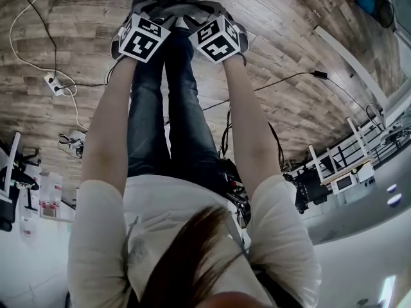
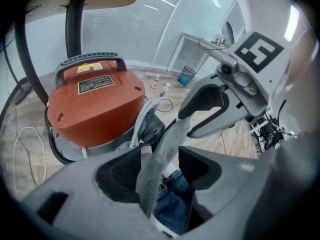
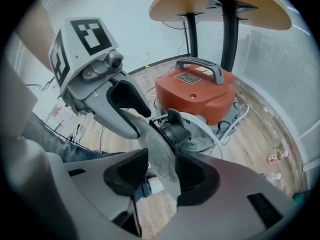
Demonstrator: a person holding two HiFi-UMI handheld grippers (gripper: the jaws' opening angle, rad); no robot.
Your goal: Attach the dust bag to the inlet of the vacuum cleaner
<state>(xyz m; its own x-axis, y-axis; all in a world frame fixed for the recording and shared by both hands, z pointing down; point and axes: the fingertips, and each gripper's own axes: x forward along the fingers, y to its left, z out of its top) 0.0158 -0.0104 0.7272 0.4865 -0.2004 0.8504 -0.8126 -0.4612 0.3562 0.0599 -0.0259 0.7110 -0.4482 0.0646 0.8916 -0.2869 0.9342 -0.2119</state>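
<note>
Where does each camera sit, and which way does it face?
Head view: on the person's head, facing steeply down; both arms, jeans, floor.
Left gripper view: on the left gripper, along its open jaws at the red vacuum cleaner.
Right gripper view: on the right gripper, along its open jaws, same target.
Shared: both show the grey dust bag between the jaws and the other gripper.

Bright even light, fisheye-warped edges

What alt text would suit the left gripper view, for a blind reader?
A grey dust bag passes between the open jaws of the left gripper and up to the right gripper. Behind stands an orange vacuum cleaner on a wooden floor.
</note>
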